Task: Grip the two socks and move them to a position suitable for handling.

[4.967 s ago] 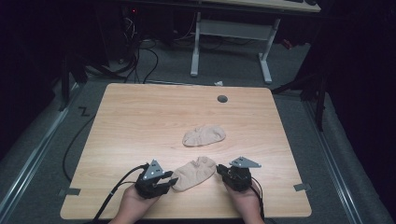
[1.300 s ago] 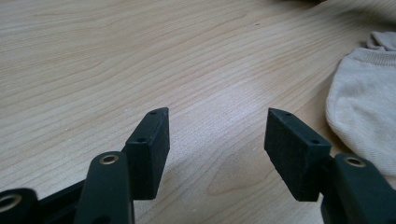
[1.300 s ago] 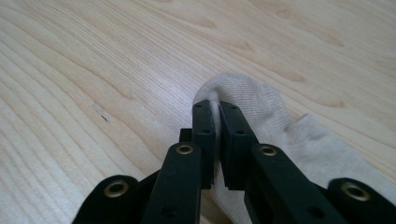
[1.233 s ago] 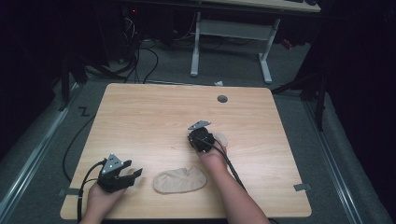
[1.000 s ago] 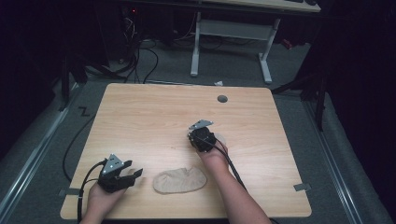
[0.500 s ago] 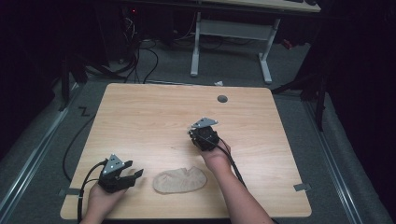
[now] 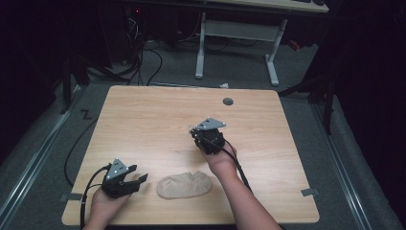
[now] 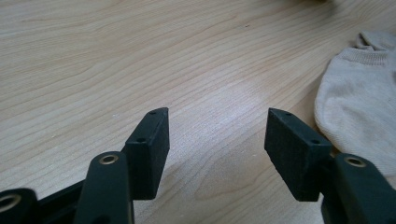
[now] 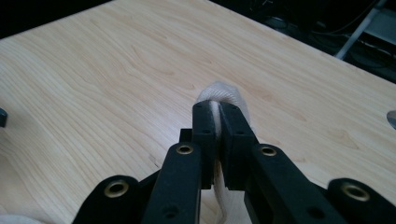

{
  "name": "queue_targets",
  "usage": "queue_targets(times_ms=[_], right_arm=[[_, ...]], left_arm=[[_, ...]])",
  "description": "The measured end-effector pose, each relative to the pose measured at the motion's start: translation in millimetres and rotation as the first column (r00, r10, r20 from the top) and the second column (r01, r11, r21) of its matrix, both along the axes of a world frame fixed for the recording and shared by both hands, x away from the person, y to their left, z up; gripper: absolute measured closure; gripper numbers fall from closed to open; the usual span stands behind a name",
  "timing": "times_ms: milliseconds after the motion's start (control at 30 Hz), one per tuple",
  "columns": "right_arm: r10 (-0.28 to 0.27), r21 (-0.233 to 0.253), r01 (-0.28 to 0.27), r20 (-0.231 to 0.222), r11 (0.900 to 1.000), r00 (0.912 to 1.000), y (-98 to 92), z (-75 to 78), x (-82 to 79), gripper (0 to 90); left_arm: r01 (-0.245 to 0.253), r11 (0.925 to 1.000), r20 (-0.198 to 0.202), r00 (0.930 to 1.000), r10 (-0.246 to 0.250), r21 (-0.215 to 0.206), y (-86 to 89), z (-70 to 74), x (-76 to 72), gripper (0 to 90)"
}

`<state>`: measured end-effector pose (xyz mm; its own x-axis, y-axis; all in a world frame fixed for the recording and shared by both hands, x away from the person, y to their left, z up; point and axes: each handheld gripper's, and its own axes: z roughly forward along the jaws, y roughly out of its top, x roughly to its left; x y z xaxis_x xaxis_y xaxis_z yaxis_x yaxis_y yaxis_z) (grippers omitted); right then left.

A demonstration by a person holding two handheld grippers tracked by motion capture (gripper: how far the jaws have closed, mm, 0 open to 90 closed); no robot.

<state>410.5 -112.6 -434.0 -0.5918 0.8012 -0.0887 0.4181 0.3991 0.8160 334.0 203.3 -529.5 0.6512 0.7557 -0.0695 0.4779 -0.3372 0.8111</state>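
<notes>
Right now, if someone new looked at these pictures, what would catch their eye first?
Probably the right gripper near the middle of the table, its jaws shut on a pale sock. Next, a second sock lying flat near the front edge, with the left gripper just to its left, jaws open and holding nothing.

Black hand-held gripper (image 7: 140,178), brass screws, grey three-cornered plate, trailing cable
</notes>
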Motion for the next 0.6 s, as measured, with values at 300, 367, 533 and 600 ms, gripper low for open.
queue_targets(times_ms=[300,367,533,600], right_arm=[[0.044,0.035,-0.045,0.029,0.998,0.9986,20.0,11.4,-4.8,85.9],[0.056,0.046,-0.057,0.028,0.997,0.9980,26.6,11.9,-4.9,85.9],[0.096,0.078,-0.099,0.035,0.992,0.9947,50.6,13.3,-4.9,85.9],[0.117,0.082,-0.120,0.039,0.989,0.9923,62.5,15.0,-5.3,85.9]], left_arm=[[0.001,1.0000,-0.001,1.0000,-0.001,0.000,0.1,-0.1,0.0,40.8],[0.001,1.0000,-0.002,1.0000,-0.001,0.000,0.1,-0.1,0.1,40.8],[-0.001,1.0000,0.001,1.0000,0.001,-0.002,0.5,0.4,-0.4,40.8],[-0.004,1.0000,0.004,1.0000,0.004,-0.007,1.2,0.6,-0.3,40.7]])
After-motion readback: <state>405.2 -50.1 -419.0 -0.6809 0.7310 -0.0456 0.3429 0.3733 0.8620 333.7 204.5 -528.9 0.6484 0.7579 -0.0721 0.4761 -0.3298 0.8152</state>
